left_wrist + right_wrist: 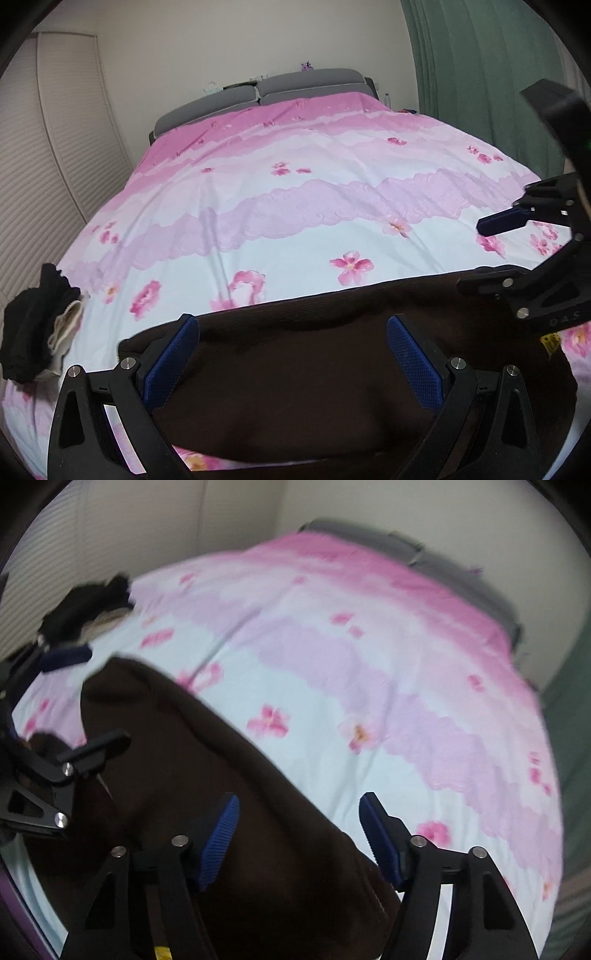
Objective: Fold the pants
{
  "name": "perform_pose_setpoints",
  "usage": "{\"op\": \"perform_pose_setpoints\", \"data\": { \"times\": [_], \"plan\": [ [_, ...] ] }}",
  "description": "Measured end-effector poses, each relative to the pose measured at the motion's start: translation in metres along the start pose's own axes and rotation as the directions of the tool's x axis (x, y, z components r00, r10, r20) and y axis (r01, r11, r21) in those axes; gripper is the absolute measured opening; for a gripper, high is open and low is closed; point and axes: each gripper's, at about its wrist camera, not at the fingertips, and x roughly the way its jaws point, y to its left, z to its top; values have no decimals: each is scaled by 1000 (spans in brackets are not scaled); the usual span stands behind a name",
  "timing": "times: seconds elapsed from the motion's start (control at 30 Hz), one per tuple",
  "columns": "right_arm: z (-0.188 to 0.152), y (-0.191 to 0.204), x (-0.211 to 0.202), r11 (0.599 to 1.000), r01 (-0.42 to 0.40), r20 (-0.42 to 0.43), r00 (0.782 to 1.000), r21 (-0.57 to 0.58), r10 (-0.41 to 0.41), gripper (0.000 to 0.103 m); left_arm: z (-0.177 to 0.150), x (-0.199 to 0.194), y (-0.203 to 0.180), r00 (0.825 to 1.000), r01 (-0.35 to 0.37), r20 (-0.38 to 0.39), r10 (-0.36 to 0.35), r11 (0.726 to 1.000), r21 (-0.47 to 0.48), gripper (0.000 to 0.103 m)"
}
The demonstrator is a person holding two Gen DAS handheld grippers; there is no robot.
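Observation:
Dark brown pants (295,387) lie flat along the near edge of the bed. In the left wrist view my left gripper (291,358) is open, its blue pads spread wide just above the pants' middle. My right gripper (491,254) shows at the right edge, open, over the pants' right end. In the right wrist view the pants (229,775) run from the lower middle to the upper left. My right gripper (299,834) is open above their right edge. The left gripper (70,701) shows at the far left, open.
The bed carries a pink and white flowered cover (295,206). A bundle of black and cream clothes (40,325) lies at the bed's left edge. A grey headboard (258,96) stands at the far end. Green curtains (480,74) hang on the right, shutters on the left.

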Motion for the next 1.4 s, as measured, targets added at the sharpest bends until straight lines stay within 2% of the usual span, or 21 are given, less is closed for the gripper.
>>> {"op": "perform_pose_setpoints", "data": {
  "times": [0.1,0.17,0.23,0.3,0.37,0.43,0.5,0.6,0.77,0.87,0.97,1.03,1.13,1.2,1.33,1.4],
  "plan": [
    [0,-13,30,998,-50,-66,997,-41,47,67,-2,12,-5,1000,-3,-11,3,1000,0,103],
    [0,-18,44,996,-74,-99,993,-59,68,63,-5,18,-6,1000,-3,-19,3,1000,1,103],
    [-1,-24,58,991,-122,-145,983,-63,112,52,-7,22,-5,1000,-8,-23,8,1000,0,103],
    [-2,-29,71,981,-186,-196,965,-45,174,46,-7,27,-3,1000,-18,-26,18,1000,-8,103],
    [-3,-32,82,974,-228,-222,950,-21,217,34,-8,31,1,999,-21,-35,20,1000,-20,103],
    [-4,-33,90,968,-252,-232,941,1,245,21,-8,32,3,999,-23,-41,22,999,-27,103],
    [-6,-31,88,963,-269,-217,940,5,264,18,-8,27,5,999,-24,-38,23,999,-29,103],
    [-9,-23,69,970,-242,-175,957,-35,232,16,-6,12,9,999,-26,-23,25,999,-32,103],
    [-11,0,25,979,-168,-100,983,-118,156,16,-6,-30,17,999,-39,26,40,999,-37,103],
    [-19,30,-10,973,-81,-36,997,-214,75,16,-12,-62,27,997,-55,55,58,997,-55,103],
    [-29,54,-37,957,18,32,999,-289,-9,15,-25,-98,39,996,-58,65,65,993,-106,103],
    [-41,73,-58,941,87,90,994,-328,-60,15,-35,-114,45,995,-60,70,69,990,-126,103],
    [-64,101,-85,911,197,177,974,-361,-140,15,-57,-139,49,994,-74,74,85,988,-133,103],
    [-85,126,-98,869,287,242,949,-403,-202,15,-74,-151,50,994,-77,64,85,989,-130,103],
    [-130,173,-109,802,395,321,908,-448,-268,15,-106,-163,49,996,-80,31,84,990,-117,103],
    [-153,193,-106,777,422,335,897,-466,-286,15,-121,-166,47,997,-80,8,82,991,-109,103]
  ]
}}
